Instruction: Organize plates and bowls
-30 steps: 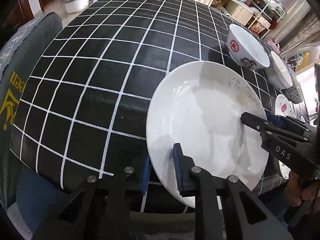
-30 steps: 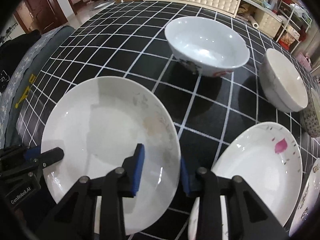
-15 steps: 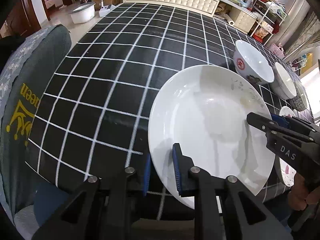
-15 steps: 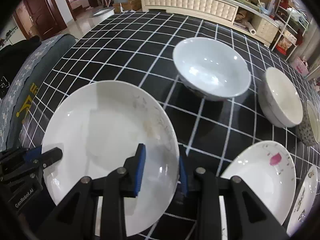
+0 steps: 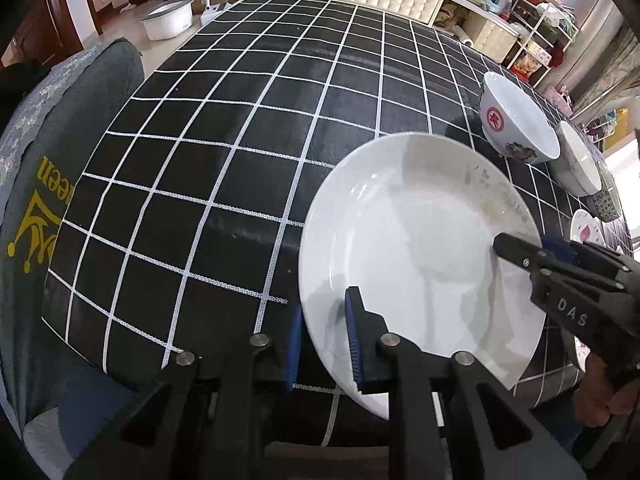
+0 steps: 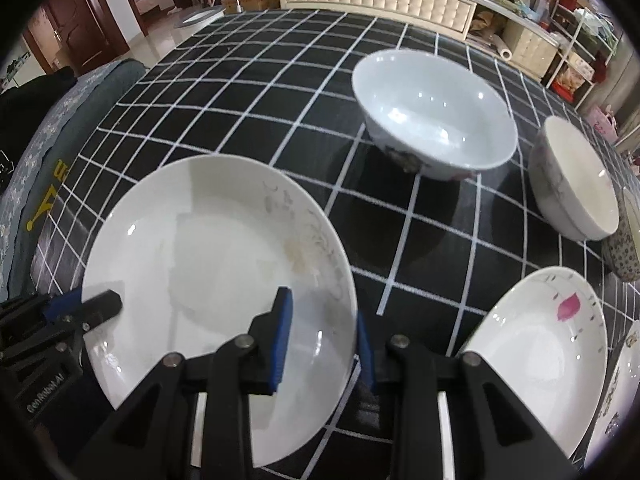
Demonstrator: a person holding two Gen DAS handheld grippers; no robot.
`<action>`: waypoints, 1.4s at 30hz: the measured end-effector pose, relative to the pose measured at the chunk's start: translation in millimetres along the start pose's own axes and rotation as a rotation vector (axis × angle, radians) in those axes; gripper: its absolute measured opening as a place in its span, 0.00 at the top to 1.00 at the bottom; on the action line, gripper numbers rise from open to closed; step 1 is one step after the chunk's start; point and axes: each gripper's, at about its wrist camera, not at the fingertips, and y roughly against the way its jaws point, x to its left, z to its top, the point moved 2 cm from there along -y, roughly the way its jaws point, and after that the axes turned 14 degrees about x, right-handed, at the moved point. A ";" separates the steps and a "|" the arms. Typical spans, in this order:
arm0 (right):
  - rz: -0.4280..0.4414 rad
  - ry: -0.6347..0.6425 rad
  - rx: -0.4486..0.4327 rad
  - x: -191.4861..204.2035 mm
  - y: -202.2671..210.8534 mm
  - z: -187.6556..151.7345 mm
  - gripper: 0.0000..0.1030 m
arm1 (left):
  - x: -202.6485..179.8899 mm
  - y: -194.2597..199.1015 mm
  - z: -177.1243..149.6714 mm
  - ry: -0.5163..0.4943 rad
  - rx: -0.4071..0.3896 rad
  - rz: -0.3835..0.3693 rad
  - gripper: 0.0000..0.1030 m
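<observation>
Two tongs (image 5: 322, 340) (image 6: 322, 344) gripping empty plate (image 6: 224, 256)

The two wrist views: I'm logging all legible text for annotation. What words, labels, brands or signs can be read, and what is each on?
"DAS": on the right gripper body, left wrist view.
"GenRobot.AI": on the left gripper body, right wrist view.
"een", partly hidden, beside a yellow crown: on the grey chair cover.
Red round seal with a white character: on the bowl; too small to read.
The held plate bears faint floral decoration, no text.
</observation>
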 end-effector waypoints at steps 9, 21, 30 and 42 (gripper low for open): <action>0.010 -0.050 -0.094 -24.6 38.3 -20.2 0.67 | -3.8 38.0 -16.2 0.006 -0.074 0.078 0.83; 0.014 -0.184 -0.163 -97.3 76.2 -83.2 0.67 | -115.3 63.6 -35.8 -0.210 -0.118 0.019 0.83; 0.015 -0.295 -0.162 -168.1 80.4 -117.2 0.66 | -191.3 40.9 -35.2 -0.310 -0.034 -0.057 0.83; 0.029 -0.320 -0.097 -207.6 56.6 -115.3 0.62 | -223.3 10.4 -19.0 -0.332 0.027 -0.060 0.83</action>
